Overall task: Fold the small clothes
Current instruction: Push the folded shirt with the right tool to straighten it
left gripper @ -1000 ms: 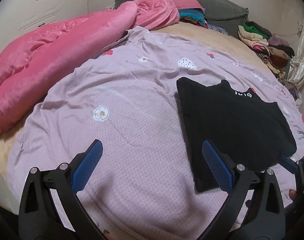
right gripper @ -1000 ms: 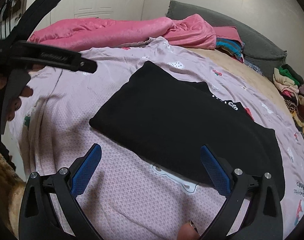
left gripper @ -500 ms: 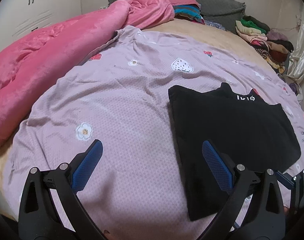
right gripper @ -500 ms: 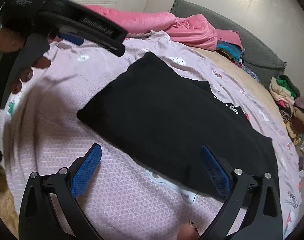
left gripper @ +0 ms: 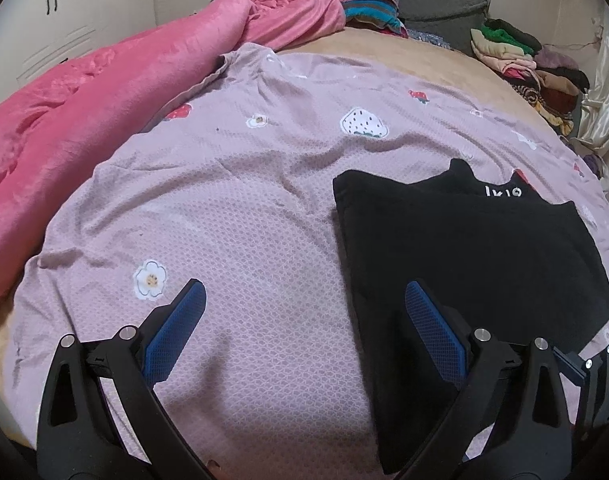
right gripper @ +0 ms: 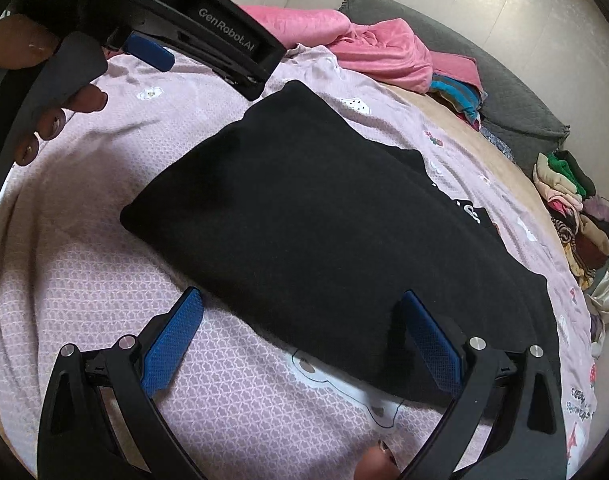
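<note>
- The black garment [left gripper: 464,256] lies folded into a rough rectangle on the lilac sheet [left gripper: 232,208], flat, with white lettering showing at its far edge near the collar.
- From the left wrist view the garment sits to the right of centre; the sheet to its left is bare apart from printed flowers and strawberries.
- The left gripper [left gripper: 304,332] hovers over the near part of the sheet with its blue-padded fingers [left gripper: 176,332] spread wide — nothing is between them. Its right finger overlaps the garment's near left edge in the picture, but whether it touches the cloth cannot be told.
- The right gripper [right gripper: 300,340] is also spread wide and empty, poised at the garment's near long edge; the left pad is over the sheet, the right pad over the black cloth.
- In the right wrist view the left gripper shows at the upper left as a black body with a blue pad, held by a hand [right gripper: 44,92] whose fingertips curl around the handle, above the far left part of the sheet.
- A fingertip [right gripper: 378,464] shows at the bottom edge of the right wrist view, between the gripper's arms.
- A pink blanket [left gripper: 84,116] is bunched along the left and far side of the bed.
- A grey cushion [right gripper: 504,92] stands at the head of the bed, with folded coloured clothes beside it.
- A pile of clothes [left gripper: 536,64] sits at the far right edge of the bed.
</note>
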`<state>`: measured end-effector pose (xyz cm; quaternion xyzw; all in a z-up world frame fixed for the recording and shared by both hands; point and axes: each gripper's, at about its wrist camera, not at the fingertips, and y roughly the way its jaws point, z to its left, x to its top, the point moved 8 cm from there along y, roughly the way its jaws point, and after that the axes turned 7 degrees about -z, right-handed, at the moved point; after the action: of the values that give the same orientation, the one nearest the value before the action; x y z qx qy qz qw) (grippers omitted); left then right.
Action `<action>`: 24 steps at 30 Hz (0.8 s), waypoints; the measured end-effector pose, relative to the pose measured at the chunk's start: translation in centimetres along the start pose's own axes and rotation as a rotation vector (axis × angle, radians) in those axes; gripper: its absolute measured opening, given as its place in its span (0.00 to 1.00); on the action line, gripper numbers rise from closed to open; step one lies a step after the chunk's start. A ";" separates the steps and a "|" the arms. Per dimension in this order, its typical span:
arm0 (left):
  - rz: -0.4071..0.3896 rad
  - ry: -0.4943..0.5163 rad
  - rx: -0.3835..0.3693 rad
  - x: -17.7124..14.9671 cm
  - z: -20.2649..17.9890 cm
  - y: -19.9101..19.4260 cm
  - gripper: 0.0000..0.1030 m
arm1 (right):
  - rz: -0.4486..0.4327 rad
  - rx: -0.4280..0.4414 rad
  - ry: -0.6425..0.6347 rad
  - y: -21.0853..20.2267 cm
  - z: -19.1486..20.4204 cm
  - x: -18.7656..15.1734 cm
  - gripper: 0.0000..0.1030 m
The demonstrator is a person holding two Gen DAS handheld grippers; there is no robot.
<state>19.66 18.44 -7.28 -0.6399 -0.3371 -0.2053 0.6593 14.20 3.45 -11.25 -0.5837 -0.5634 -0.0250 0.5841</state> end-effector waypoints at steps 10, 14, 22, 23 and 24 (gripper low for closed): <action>0.020 0.001 0.005 -0.4 0.2 1.2 0.91 | 0.007 -0.025 -0.007 1.9 -0.4 0.6 0.96; 0.026 -0.006 0.007 -0.3 0.4 1.8 0.91 | 0.006 -0.037 -0.016 2.9 -0.3 1.2 0.96; 0.049 -0.053 -0.039 0.5 0.1 3.6 0.91 | -0.025 -0.070 -0.037 4.6 -0.3 2.7 0.95; 0.053 -0.061 -0.050 0.6 -0.1 3.8 0.91 | -0.039 -0.082 -0.041 4.7 -0.5 3.0 0.95; 0.055 -0.065 -0.059 0.7 -0.2 4.0 0.91 | -0.047 -0.089 -0.040 4.6 -0.6 3.1 0.94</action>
<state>23.01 18.76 -9.60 -0.6745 -0.3342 -0.1760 0.6344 18.81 6.43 -11.97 -0.5962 -0.5868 -0.0521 0.5454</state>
